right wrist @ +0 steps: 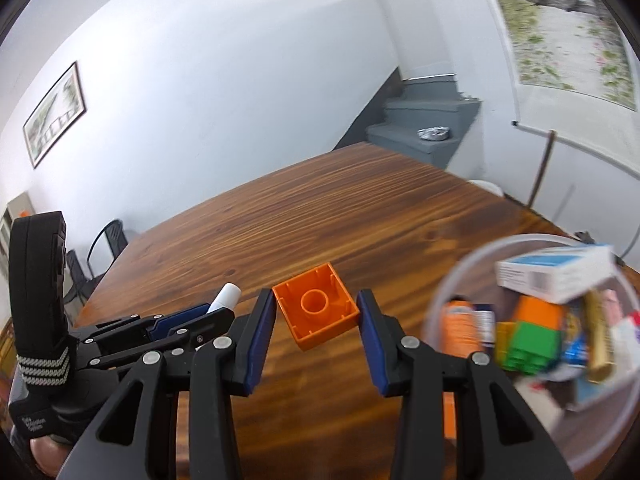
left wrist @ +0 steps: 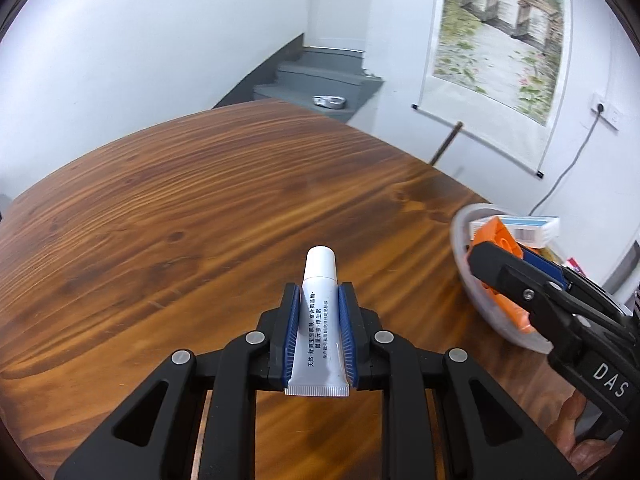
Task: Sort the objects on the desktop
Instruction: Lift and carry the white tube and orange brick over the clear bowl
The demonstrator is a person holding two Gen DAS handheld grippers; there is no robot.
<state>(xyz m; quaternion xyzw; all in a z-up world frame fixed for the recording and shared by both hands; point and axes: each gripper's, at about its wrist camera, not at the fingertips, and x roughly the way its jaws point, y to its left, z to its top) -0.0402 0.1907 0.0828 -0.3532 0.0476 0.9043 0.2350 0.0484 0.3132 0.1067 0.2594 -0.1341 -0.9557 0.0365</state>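
Note:
My left gripper is shut on a small white tube with black print, cap pointing forward, held above the wooden table. In the right wrist view that left gripper is at the lower left, with the tube's cap poking out. My right gripper is shut on an orange toy brick, hollow underside facing the camera. From the left wrist, the right gripper and its orange brick hang over a clear plastic bowl.
The bowl at the table's right holds a white-and-blue box, a green brick, an orange can and several other items. Grey stairs with a foil dish lie beyond the table. A scroll painting hangs right. Chairs stand left.

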